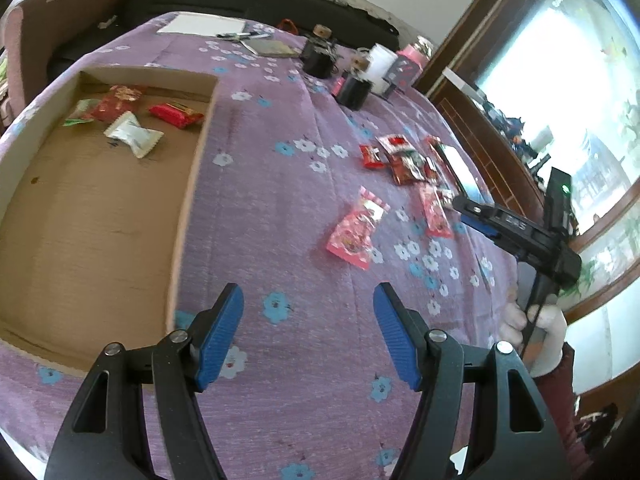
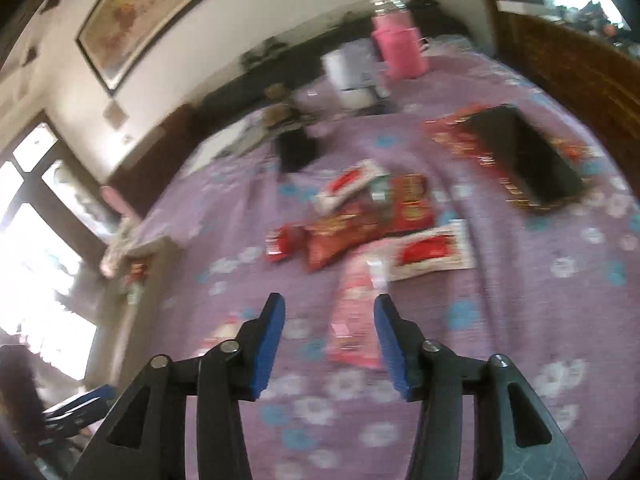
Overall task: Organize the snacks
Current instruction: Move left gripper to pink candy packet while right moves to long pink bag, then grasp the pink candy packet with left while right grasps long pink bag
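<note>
Right view motion-blurred, snack packets (image 2: 360,216) smeared, labels illegible.

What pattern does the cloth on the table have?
Purple tablecloth with white and blue flowers; clearest in the left wrist view.

The cloth (image 1: 280,184) is purple with white and blue flowers. The box (image 1: 100,208) is plain brown cardboard; in it lie red packets (image 1: 176,114) and a white one (image 1: 134,134). On the cloth, a pink wrapper (image 1: 356,228) is striped at its end, and the pile (image 2: 360,216) is mostly red. The flask (image 2: 398,46) is pink. Both grippers' pads (image 1: 222,336) are blue on black arms.
</note>
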Tool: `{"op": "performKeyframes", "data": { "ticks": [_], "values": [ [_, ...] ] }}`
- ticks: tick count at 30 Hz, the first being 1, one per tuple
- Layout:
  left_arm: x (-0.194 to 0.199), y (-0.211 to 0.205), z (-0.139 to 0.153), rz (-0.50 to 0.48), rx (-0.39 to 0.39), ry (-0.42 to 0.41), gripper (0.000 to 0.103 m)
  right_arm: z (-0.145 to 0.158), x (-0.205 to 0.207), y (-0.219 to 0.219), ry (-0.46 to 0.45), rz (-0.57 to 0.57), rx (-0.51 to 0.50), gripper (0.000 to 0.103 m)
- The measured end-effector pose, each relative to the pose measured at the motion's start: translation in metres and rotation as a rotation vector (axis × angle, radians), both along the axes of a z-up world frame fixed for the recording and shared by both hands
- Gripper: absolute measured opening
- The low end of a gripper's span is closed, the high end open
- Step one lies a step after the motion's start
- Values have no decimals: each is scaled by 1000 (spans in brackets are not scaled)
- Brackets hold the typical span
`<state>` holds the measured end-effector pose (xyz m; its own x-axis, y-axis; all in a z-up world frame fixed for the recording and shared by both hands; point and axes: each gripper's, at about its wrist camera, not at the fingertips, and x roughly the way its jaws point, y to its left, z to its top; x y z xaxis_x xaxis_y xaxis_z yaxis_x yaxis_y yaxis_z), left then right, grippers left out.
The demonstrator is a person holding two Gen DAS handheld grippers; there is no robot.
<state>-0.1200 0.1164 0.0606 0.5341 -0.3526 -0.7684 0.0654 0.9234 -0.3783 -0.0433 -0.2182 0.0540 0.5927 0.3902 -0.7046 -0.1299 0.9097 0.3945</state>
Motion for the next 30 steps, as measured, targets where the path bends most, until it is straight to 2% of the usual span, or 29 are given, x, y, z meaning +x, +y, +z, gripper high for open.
{"op": "performKeyframes", "data": {
  "ticks": [3, 8, 12, 14, 16, 17, 20, 26, 30],
  "values": [
    [0, -13, 0, -31, 30, 2, 67, -13, 8, 6, 20, -7, -23, 50],
    [6, -36, -2, -89, 130, 8, 67, -24, 24, 32, 15, 0, -130, 50],
    [19, -58, -7, -132, 189, 5, 67, -30, 29, 36, -1, -3, -166, 50],
    [27, -64, -9, -136, 208, 0, 67, -30, 27, 38, -17, 1, -190, 43],
    [39, -70, -13, -138, 225, -6, 67, -30, 27, 34, -16, -7, -174, 33],
    [45, -74, -15, -138, 233, -8, 67, -30, 27, 31, -16, -10, -158, 31],
    [62, -85, -21, -140, 274, -17, 67, -30, 27, 26, -10, -13, -128, 31],
    [90, -107, -34, -170, 362, -34, 66, -28, 23, 29, -20, 4, -137, 31],
    [105, -116, -45, -186, 389, -8, 67, -27, 23, 27, -24, 8, -119, 31]
  ]
}}
